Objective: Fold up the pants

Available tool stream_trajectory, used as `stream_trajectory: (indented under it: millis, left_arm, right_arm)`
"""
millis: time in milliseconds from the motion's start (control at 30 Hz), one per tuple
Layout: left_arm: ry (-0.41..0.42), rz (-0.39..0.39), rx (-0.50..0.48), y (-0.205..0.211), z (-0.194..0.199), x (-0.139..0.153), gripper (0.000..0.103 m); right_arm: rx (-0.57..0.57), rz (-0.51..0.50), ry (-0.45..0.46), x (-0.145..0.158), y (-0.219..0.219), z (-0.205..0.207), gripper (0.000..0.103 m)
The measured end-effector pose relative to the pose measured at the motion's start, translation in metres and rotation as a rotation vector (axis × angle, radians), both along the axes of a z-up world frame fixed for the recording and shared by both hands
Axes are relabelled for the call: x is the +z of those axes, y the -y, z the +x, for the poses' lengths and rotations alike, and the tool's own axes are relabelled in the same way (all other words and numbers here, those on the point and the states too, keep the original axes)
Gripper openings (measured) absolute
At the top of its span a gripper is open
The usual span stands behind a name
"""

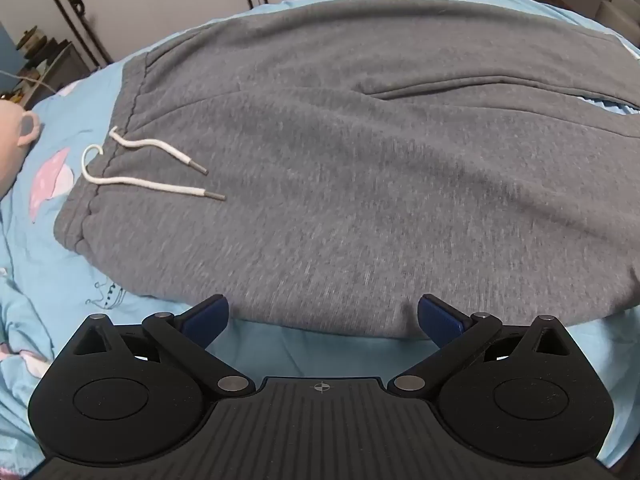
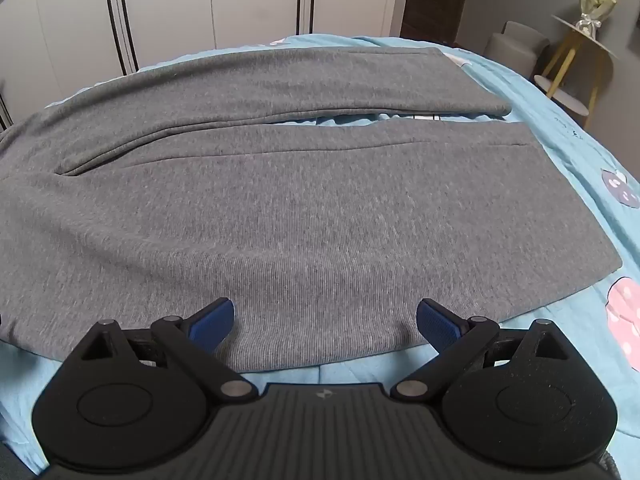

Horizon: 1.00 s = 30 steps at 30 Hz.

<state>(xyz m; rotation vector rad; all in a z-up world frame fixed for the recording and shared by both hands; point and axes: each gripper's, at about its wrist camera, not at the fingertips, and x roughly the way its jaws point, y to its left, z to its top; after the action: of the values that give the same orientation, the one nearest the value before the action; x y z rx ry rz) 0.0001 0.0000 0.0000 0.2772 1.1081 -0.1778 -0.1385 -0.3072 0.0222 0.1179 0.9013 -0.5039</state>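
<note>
Grey sweatpants [image 1: 360, 184] lie spread flat on a light blue bedsheet [image 1: 280, 356]. The waistband with a white drawstring [image 1: 152, 168] is at the left in the left wrist view. The two legs [image 2: 304, 208] stretch to the right in the right wrist view, with a narrow gap between them. My left gripper [image 1: 323, 316] is open, its blue pads at the near edge of the pants by the hip. My right gripper [image 2: 325, 322] is open, its pads over the near edge of the near leg. Neither holds anything.
The bedsheet [image 2: 580, 120] has pink and purple cartoon prints. White wardrobe doors [image 2: 200, 8] stand behind the bed. A small stool-like side table [image 2: 576, 60] with a wrapped bouquet stands at the right. A cluttered shelf [image 1: 36, 56] is at the far left.
</note>
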Motion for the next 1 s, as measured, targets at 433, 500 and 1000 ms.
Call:
stream_trajectory:
  millis: [433, 500, 1000]
  left_arm:
    - [0.0, 0.002, 0.001, -0.0033, -0.0001, -0.0005, 0.103]
    - [0.001, 0.006, 0.002, -0.0038, 0.0, -0.0016, 0.103]
    - [-0.001, 0.006, 0.006, -0.0041, -0.0018, -0.0035, 0.103]
  right_arm:
    - [-0.002, 0.005, 0.001, -0.0006, 0.0017, -0.0018, 0.098]
    - [-0.003, 0.004, 0.001, -0.0006, 0.0018, -0.002, 0.098]
    - [-0.002, 0.01, 0.0, -0.0003, 0.0003, -0.0008, 0.098]
